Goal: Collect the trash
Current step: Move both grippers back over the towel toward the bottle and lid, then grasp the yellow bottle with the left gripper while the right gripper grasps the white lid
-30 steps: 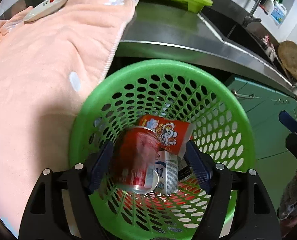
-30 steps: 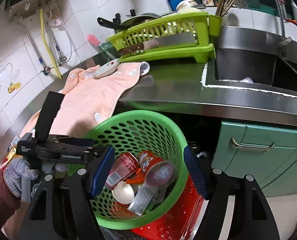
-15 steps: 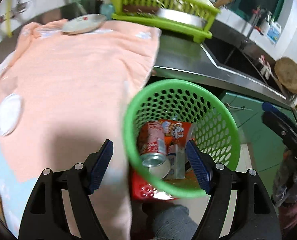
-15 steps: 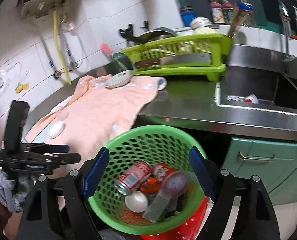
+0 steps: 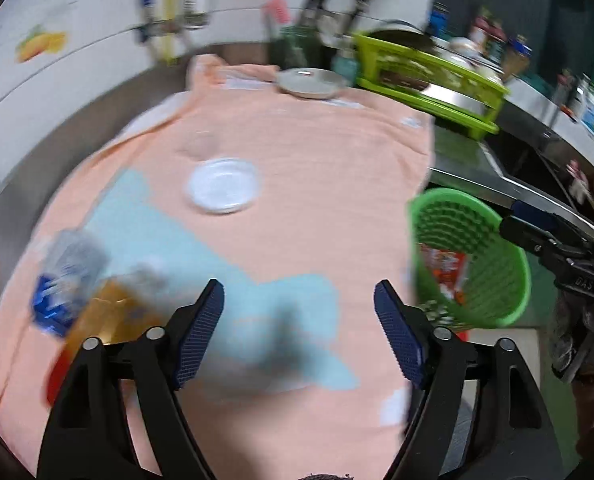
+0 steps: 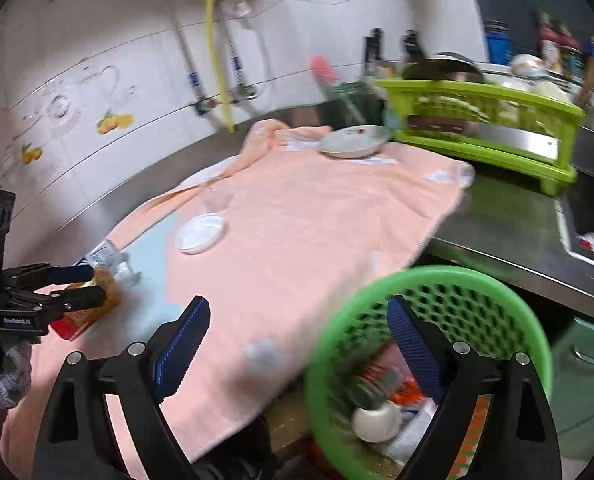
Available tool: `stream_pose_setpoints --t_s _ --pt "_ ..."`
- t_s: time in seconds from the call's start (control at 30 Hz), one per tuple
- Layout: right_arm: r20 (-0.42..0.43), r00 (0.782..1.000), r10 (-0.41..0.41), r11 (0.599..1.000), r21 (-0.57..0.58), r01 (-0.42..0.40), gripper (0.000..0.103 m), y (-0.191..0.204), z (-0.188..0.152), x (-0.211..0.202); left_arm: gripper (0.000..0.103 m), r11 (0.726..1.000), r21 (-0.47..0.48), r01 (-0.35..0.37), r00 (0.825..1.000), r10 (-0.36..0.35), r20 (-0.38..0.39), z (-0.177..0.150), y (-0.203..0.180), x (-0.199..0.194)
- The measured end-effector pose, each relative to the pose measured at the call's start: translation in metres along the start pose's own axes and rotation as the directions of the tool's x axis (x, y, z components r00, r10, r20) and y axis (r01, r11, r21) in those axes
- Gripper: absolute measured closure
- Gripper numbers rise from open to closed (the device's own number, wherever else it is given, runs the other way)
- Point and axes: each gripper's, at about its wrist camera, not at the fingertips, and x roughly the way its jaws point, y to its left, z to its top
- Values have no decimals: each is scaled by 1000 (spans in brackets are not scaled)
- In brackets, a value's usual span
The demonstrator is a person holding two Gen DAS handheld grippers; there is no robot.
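Observation:
A green perforated basket (image 6: pixel 437 284) holds a red can, a snack wrapper and other trash; it also shows at the right in the left wrist view (image 5: pixel 477 236). My left gripper (image 5: pixel 299 332) is open and empty above the peach towel (image 5: pixel 317 152). A blurred plastic bottle (image 5: pixel 69 268) and an orange packet (image 5: pixel 109 316) lie on the towel to its left; a white lid (image 5: pixel 223 185) lies ahead. My right gripper (image 6: pixel 297 352) is open and empty, with the basket rim between and below its fingers. The bottle (image 6: pixel 109 258) and packet (image 6: pixel 93 304) show beside my left gripper (image 6: pixel 85 284).
A plate (image 6: pixel 353 142) sits at the towel's far end. A green dish rack (image 6: pixel 493 120) stands at the back right next to the sink (image 6: pixel 589 216). Green cabinets (image 6: pixel 585 364) are below the steel counter. Tiled wall with pipes runs behind.
My left gripper has swung left, away from the basket to over the towel. The right gripper has risen and turned left. The basket now sits to the right in both views.

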Motion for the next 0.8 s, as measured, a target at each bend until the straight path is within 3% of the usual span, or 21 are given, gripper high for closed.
stream_pose_setpoints --t_s 0.37,0.8 --pt "-57 994 98 991 -83 -102 15 65 19 57 24 990 -84 -112 993 110 -32 -30 96 -24" --pt "-157 979 127 972 -177 -155 13 105 31 129 23 991 -47 -123 990 120 -76 -53 124 -19"
